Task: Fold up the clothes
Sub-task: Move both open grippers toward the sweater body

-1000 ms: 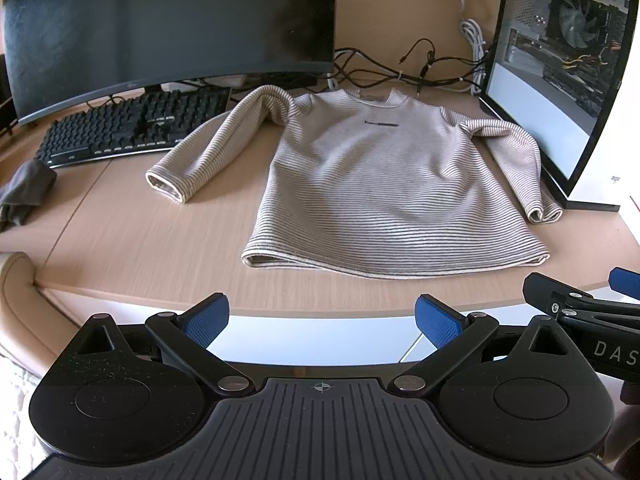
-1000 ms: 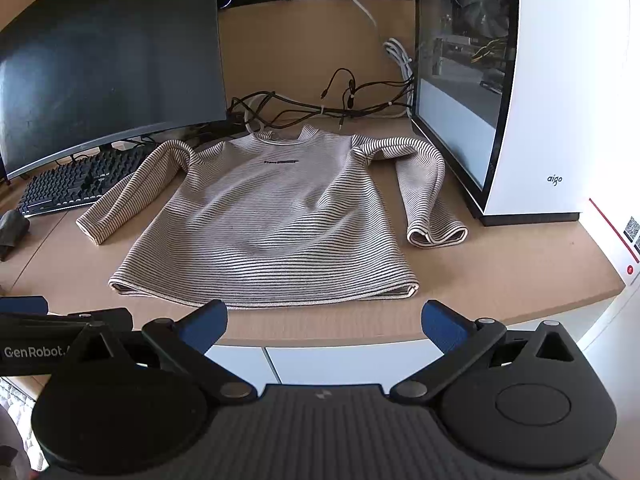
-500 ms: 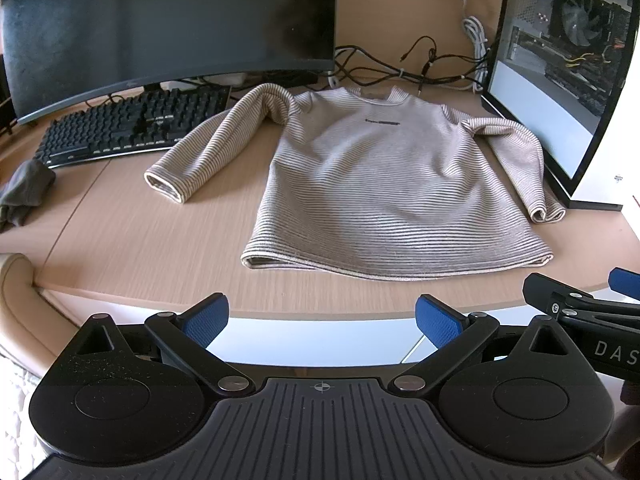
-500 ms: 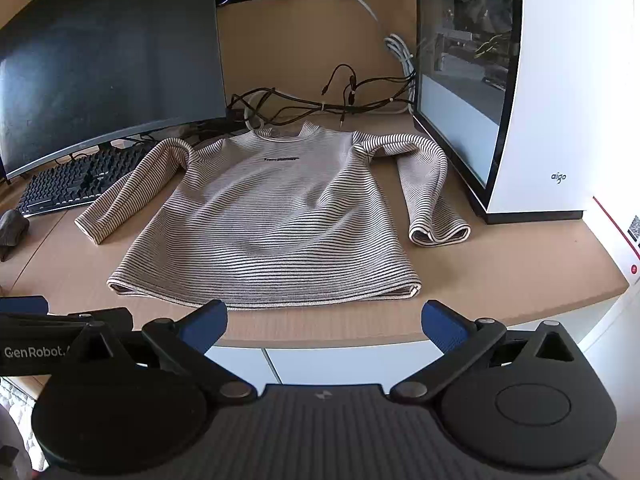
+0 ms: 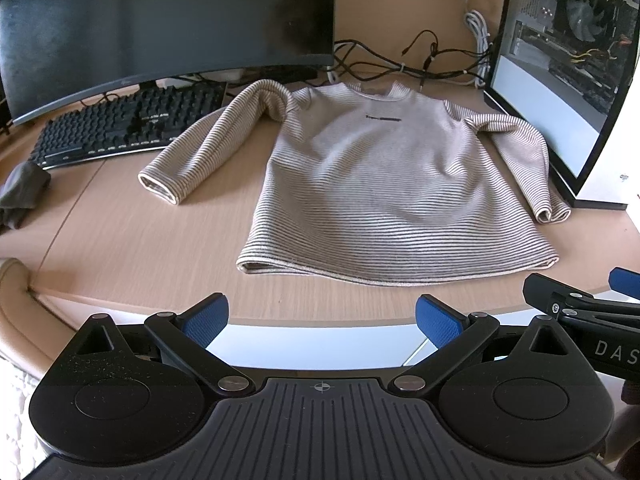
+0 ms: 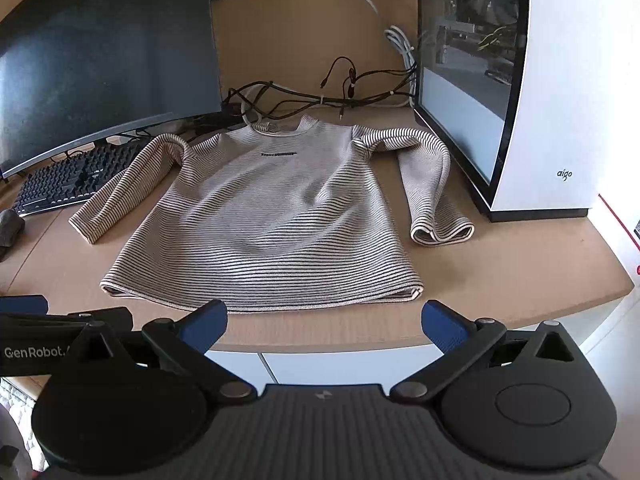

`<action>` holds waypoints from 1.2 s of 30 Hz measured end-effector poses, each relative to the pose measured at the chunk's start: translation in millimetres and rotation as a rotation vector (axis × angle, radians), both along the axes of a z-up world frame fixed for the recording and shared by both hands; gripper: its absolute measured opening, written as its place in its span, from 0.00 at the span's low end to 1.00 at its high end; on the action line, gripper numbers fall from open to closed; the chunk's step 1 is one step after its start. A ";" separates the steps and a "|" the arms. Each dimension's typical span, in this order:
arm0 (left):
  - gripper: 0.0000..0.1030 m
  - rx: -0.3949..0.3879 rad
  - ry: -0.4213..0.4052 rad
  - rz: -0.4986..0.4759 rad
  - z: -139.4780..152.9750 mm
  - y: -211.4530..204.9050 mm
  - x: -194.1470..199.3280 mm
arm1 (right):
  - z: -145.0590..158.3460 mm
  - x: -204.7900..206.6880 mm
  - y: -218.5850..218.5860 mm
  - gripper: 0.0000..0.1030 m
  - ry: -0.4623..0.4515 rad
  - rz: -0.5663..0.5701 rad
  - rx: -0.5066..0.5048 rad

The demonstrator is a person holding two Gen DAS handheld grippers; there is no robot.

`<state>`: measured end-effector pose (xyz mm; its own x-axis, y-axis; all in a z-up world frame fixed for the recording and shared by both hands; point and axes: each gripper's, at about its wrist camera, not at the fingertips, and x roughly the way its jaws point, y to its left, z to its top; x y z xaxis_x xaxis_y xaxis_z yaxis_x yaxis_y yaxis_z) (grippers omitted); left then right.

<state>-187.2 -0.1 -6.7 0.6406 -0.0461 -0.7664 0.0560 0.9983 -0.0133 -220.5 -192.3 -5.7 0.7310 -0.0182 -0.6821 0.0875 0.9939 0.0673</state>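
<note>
- Light wooden desk (image 5: 120, 240) with a rounded front edge carries one curved dark monitor (image 5: 160, 20), one black keyboard (image 5: 128, 128) and one white computer case (image 6: 560, 100) marked "aigo".
- One striped long-sleeved sweater (image 5: 380, 184) lies flat in the middle of the desk, front up, small dark unreadable print on the chest, both sleeves spread.
- Left gripper (image 5: 320, 316), blue-padded fingers wide apart, hangs before the desk edge.
- Right gripper (image 6: 324, 318) likewise gapes, holding nothing; "GenRobot" reads on the neighbouring tool.
</note>
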 end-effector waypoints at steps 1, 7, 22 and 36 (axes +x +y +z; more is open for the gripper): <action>0.99 -0.003 0.004 -0.001 -0.7 0.1 1.8 | -0.4 1.0 0.0 1.00 0.002 -0.001 0.001; 0.99 -0.021 0.026 -0.008 -5.0 1.1 12.3 | -5.1 11.0 -3.9 1.00 0.020 -0.003 0.023; 0.99 -0.145 -0.024 -0.017 -36.4 -25.7 167.8 | 4.5 96.2 -73.0 1.00 -0.346 0.137 0.288; 1.00 -0.117 0.069 0.041 -70.9 -27.1 181.4 | -82.7 244.9 -89.3 1.00 0.081 0.151 0.490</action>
